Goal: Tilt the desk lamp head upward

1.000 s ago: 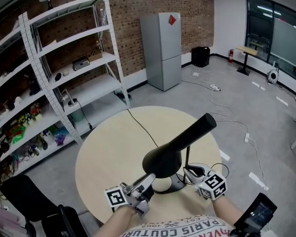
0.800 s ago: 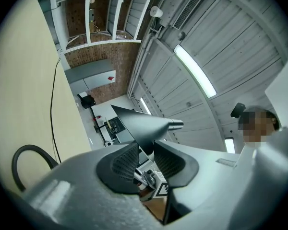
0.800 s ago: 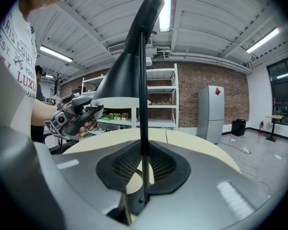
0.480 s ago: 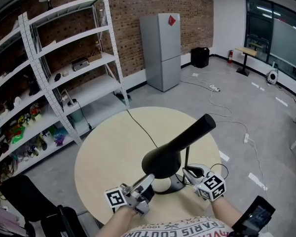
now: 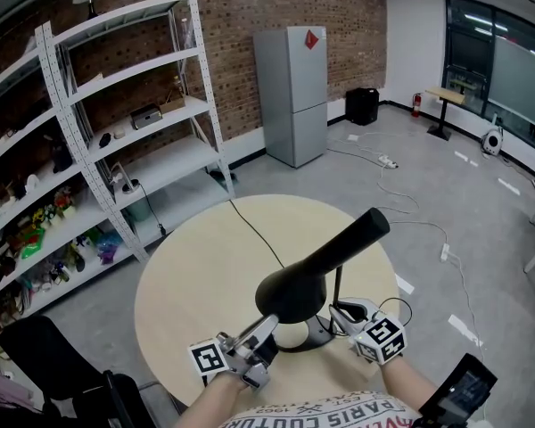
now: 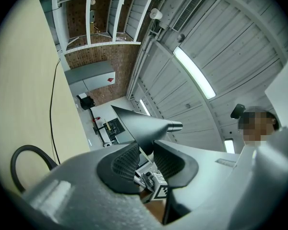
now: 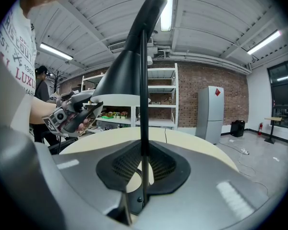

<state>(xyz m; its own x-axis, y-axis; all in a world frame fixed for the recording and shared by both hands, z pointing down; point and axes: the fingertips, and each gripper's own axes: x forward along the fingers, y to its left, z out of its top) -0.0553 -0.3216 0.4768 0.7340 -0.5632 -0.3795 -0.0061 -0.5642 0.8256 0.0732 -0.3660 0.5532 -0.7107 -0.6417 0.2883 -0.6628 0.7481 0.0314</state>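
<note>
Head view: desk lamp (image 5: pixel 294 294) gripped at two places

The desk lamp stands near the front edge of the round table (image 5: pixel 205 257). The left gripper (image 5: pixel 271 320), jaws just closing, pinches the lower rim of the lamp head (image 5: pixel 334 250). The right gripper (image 5: pixel 336 309) clamps narrowly on the thin upright stem (image 5: pixel 339 285).

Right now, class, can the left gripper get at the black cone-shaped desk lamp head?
Likely yes: the left gripper sits at the lamp head, jaws just closing onto its rim, nothing in the way. The right gripper holds the thin black stem.
</note>
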